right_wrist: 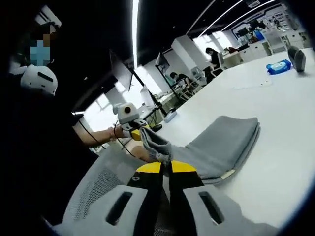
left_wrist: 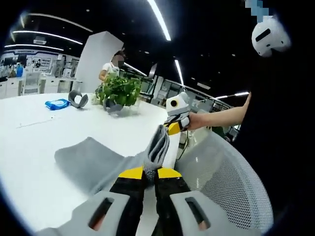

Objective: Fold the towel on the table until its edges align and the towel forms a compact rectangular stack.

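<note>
A grey towel (left_wrist: pixel 91 160) lies partly folded on the white table (left_wrist: pixel 34 147), and its near edge is lifted off the table's edge. In the left gripper view my left gripper (left_wrist: pixel 150 173) is shut on one corner of that edge. Further along the edge, the right gripper (left_wrist: pixel 172 129) pinches the other raised corner. In the right gripper view my right gripper (right_wrist: pixel 166 167) is shut on the towel (right_wrist: pixel 221 142). Beyond it the left gripper (right_wrist: pixel 139 132) holds its corner. The towel's edge hangs stretched between both grippers over the table's edge.
A potted plant (left_wrist: pixel 118 91), a blue packet (left_wrist: pixel 57 103) and a grey curved object (left_wrist: pixel 78 98) stand at the table's far side. A white mesh chair (left_wrist: pixel 221 182) sits close below the grippers. The person's arm (left_wrist: pixel 221 115) reaches in from the right.
</note>
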Demonstrator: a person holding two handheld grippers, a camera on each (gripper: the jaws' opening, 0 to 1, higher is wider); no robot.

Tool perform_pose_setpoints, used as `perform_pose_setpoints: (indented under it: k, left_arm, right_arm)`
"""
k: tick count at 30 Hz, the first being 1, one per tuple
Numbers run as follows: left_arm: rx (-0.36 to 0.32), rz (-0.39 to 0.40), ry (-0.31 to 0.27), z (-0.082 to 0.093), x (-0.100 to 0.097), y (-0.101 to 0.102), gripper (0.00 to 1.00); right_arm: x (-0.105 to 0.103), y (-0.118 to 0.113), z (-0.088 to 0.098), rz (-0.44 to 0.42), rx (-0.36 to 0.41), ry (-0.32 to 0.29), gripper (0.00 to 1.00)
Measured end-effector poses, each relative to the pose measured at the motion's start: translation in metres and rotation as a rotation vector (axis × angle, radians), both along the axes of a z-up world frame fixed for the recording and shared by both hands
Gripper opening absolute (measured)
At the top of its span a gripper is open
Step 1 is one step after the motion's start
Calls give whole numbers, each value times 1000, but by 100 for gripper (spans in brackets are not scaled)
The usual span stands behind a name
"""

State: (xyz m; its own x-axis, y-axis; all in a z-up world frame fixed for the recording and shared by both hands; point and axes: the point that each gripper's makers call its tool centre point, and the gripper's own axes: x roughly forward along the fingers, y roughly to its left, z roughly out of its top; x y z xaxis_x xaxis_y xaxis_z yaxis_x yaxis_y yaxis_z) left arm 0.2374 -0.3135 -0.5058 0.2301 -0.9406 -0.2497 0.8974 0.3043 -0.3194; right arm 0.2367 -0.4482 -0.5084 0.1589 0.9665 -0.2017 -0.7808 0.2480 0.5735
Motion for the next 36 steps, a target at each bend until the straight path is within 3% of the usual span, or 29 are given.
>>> perform_pose_setpoints:
  k: [11,17,22,29,33,36]
  left_arm:
    - [2,-42,-11,25,-21,-3,7]
    - [27,-65,-31,35,-25,-2,7]
    - [2,-59,-36,44,-22,1,7]
    - [-3,-49,-28,40,-3,-1,7]
    - [27,38,37,26,29,2,6]
    - [29,48,41,20,42,1,6]
  right_arm:
    - [-20,-6,14,5,24,2,1]
    - [-32,-4,27,12,16,-30,1]
    - [-31,-2,33,9,27,-31,1]
    - [-9,-3,30,-41,17,-7,2]
    - [20,-4,22,-108,-7,35,2]
    - [37,-4,11,-141,-16,85,2]
